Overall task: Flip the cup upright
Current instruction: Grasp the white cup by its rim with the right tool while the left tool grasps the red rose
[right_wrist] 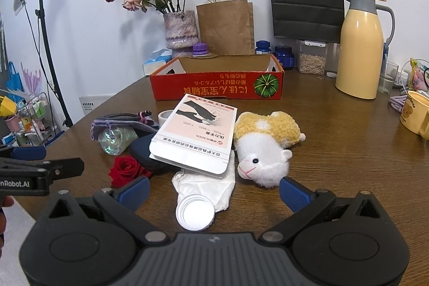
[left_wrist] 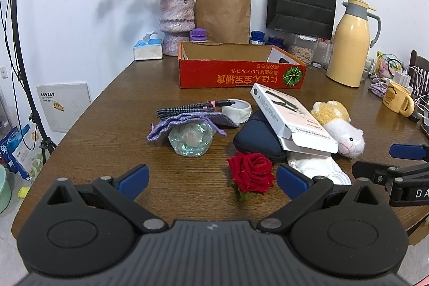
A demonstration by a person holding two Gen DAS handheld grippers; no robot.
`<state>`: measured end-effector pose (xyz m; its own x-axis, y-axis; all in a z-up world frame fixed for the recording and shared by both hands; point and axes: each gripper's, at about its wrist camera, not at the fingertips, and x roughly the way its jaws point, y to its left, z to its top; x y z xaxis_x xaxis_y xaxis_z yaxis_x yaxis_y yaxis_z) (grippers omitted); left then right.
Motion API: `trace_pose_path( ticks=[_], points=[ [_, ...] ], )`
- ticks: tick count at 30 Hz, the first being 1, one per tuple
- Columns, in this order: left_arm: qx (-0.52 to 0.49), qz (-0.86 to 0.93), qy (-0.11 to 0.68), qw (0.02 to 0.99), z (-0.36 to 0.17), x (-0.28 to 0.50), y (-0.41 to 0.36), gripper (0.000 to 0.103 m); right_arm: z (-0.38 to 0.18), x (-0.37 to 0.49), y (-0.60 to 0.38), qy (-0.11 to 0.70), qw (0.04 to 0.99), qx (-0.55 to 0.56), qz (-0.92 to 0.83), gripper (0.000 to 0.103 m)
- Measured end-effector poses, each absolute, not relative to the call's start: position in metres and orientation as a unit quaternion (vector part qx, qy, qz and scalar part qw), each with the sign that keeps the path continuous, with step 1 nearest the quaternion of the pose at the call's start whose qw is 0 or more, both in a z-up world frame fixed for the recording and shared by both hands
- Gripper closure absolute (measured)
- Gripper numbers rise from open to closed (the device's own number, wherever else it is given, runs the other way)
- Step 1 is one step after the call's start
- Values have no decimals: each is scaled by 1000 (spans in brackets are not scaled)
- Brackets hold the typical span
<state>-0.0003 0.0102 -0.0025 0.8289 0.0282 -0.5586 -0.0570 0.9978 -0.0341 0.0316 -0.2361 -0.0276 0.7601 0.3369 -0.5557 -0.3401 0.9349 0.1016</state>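
Both grippers hover low over the near edge of the worktop (left_wrist: pixel 107 109), and nothing is in hand yet. The left gripper (left_wrist: pixel 213 180) has its blue pads spread wide with only bare wood and a red rose (left_wrist: pixel 252 173) between them; the right gripper (right_wrist: pixel 214 188) is just as wide apart, with a white round lid (right_wrist: pixel 195 213) and crumpled white wrapping (right_wrist: pixel 211 184) lying between its fingers. The cup (left_wrist: pixel 191 140), an iridescent glass one, lies on its side toward the middle of the worktop, its base facing the left camera, and that tipped pose is the whole reason for the approach. A purple pouch (left_wrist: pixel 185 122) is draped over its top, apparently resting on it, so it likely has to slide off or be lifted clear. Just beside the cup sits a dark blue case (left_wrist: pixel 254 141) with a white box (left_wrist: pixel 289 117) propped on it, crowding the cup's right flank. A plush lamb (right_wrist: pixel 264 149) lies further right, a tape roll (left_wrist: pixel 238 109) behind. The left gripper looks better placed; its line to the cup is open.
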Motion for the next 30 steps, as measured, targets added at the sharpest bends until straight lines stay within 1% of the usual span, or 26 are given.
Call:
trace_pose_path(
  ticks=[10,14,18,19,20,24,25,26,27,29,30],
  points=[
    [-34,32,308,950,-18,13,15,0,-45,41,-226,313,931,-23,188,1],
    [-34,33,314,948,-24,19,15,0,-55,46,-221,323,925,-33,198,7],
    [-34,34,320,946,-29,25,13,0,-66,49,-216,333,919,-44,208,9],
    [-34,34,321,946,-30,26,13,0,-68,50,-215,334,918,-47,210,11],
    [-33,34,322,945,-31,28,13,0,-70,50,-214,335,917,-50,212,17],
    [-31,34,326,944,-34,33,10,0,-77,53,-211,341,912,-56,222,27],
    [-30,33,327,944,-34,34,9,0,-78,52,-211,335,914,-62,221,33],
    [-30,34,328,944,-35,36,9,0,-78,51,-211,333,914,-65,224,40],
    [-30,34,329,943,-35,37,8,0,-78,51,-211,329,914,-66,228,45],
    [-28,34,331,943,-36,40,6,0,-76,50,-212,327,913,-65,235,64],
    [-28,34,331,943,-36,40,5,0,-76,51,-213,325,913,-65,237,64]
  ],
)
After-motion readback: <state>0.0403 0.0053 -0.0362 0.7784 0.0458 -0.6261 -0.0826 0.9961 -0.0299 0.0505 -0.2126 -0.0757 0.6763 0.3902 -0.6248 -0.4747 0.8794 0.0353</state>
